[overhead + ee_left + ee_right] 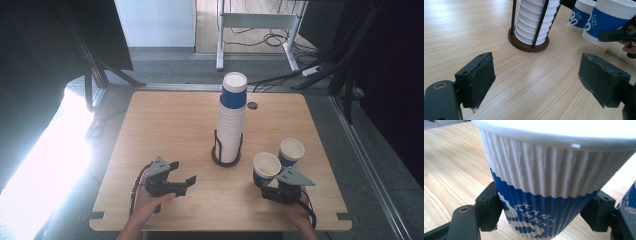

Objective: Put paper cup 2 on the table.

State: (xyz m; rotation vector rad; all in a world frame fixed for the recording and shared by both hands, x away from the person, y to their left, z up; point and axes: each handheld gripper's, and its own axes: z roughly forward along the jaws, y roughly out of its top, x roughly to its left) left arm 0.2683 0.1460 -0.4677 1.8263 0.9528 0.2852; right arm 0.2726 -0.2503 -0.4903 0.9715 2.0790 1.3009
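My right gripper (266, 183) (544, 210) is shut on a white and blue ribbed paper cup (266, 166) (549, 170), its pads pressing on the blue lower band from both sides. The cup leans slightly and its base is close to the wooden table (165, 125). The held cup (609, 20) also appears at the upper right of the left gripper view. A second matching cup (291, 151) (580, 16) stands just behind it. My left gripper (184, 171) (536, 82) is open over bare wood at the front left, with nothing between its pads.
A tall stack of paper cups (232, 120) (534, 22) rises from a black wire holder with a round brown base (524, 46) at the table's centre. A cable hole (252, 106) lies behind it. Dark curtains flank the table on both sides.
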